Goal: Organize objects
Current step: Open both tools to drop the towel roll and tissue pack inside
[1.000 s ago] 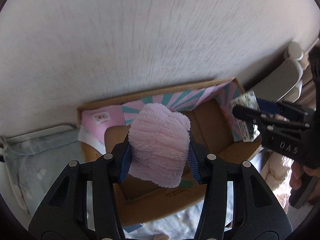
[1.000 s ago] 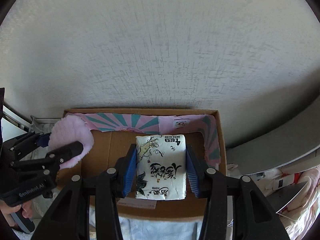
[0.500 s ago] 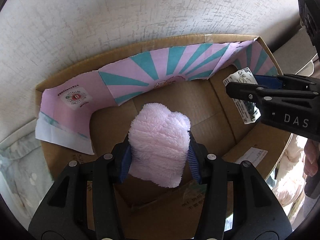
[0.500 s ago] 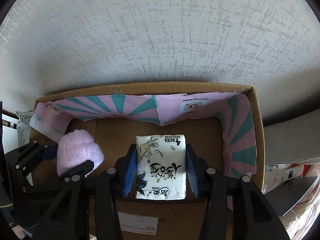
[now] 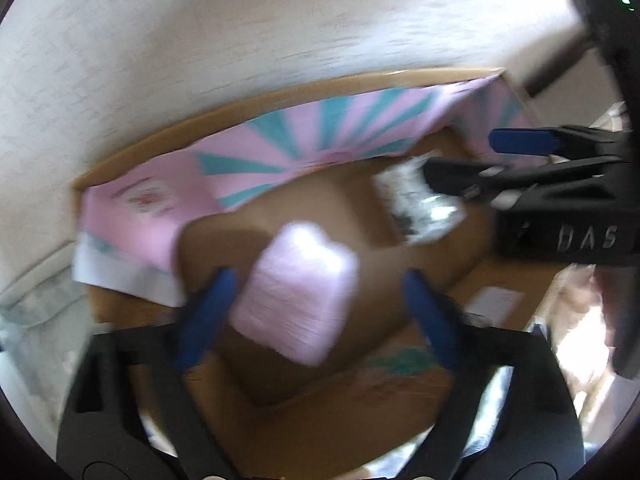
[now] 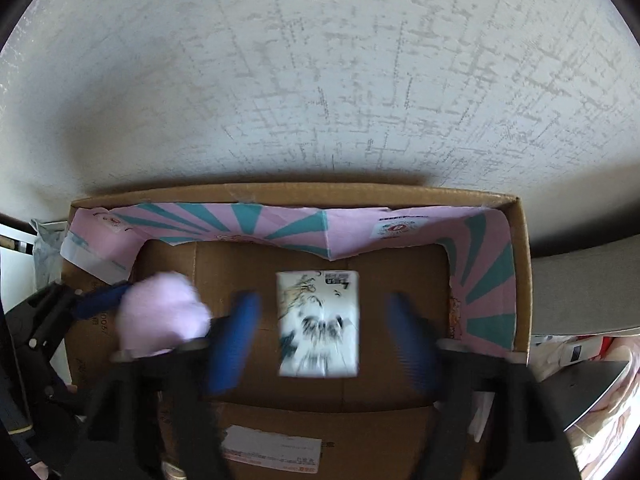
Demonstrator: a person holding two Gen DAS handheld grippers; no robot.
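Observation:
A cardboard box [image 6: 520, 264] with pink and teal paper along its inner walls stands against a white wall; it also shows in the left wrist view [image 5: 360, 400]. My left gripper [image 5: 316, 312] is open, and a fluffy pink cloth [image 5: 296, 292] lies loose between its spread fingers over the box floor. My right gripper [image 6: 324, 344] is open, and a white tissue pack [image 6: 318, 324] with black print lies free between its fingers inside the box. The cloth [image 6: 160, 316] shows at the left in the right wrist view, the pack [image 5: 416, 204] at the right in the left wrist view.
A white textured wall [image 6: 320, 80] rises right behind the box. Light patterned fabric [image 5: 36, 312] lies left of the box. A grey surface [image 6: 580, 284] and assorted items [image 6: 576, 352] lie to its right.
Both grippers have opened and let go: the pink cloth and the tissue pack now sit loose in the box. Both views are blurred by motion.

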